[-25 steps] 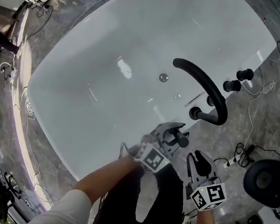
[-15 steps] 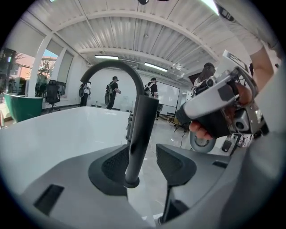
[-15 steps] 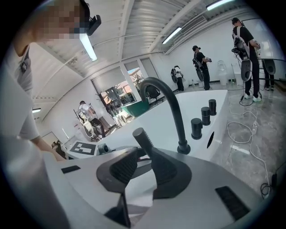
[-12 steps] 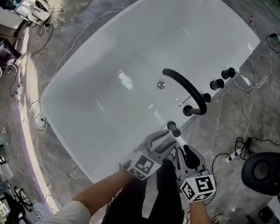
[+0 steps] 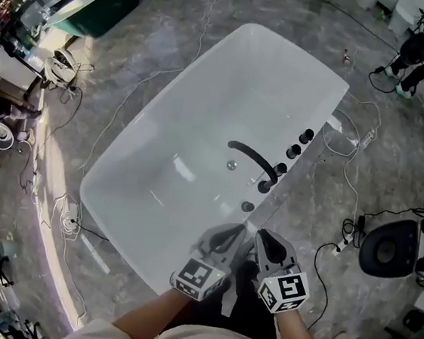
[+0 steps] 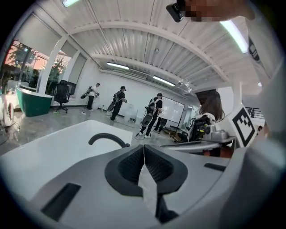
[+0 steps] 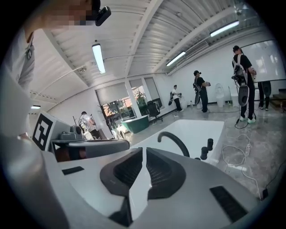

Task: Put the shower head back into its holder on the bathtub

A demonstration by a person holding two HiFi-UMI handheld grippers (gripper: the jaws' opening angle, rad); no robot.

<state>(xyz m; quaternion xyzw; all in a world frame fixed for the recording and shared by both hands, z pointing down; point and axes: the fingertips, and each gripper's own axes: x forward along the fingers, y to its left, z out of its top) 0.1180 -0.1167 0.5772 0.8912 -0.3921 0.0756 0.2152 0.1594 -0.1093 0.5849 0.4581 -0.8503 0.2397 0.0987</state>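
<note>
Where floor [image 5: 214, 21] rings bathtub [image 5: 195, 117], faucet [image 5: 251, 159] arching inward

White bathtub [image 5: 158, 174]; black spout [image 5: 253, 157]; grey veined floor [image 5: 166, 34].

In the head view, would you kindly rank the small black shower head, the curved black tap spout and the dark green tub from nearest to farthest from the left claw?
1. Small black shower head: just ahead of the left claw, slightly to its right.
2. Curved black tap spout: beyond the shower head, near mid-picture.
3. Dark green tub: far off, at the upper left.
</note>
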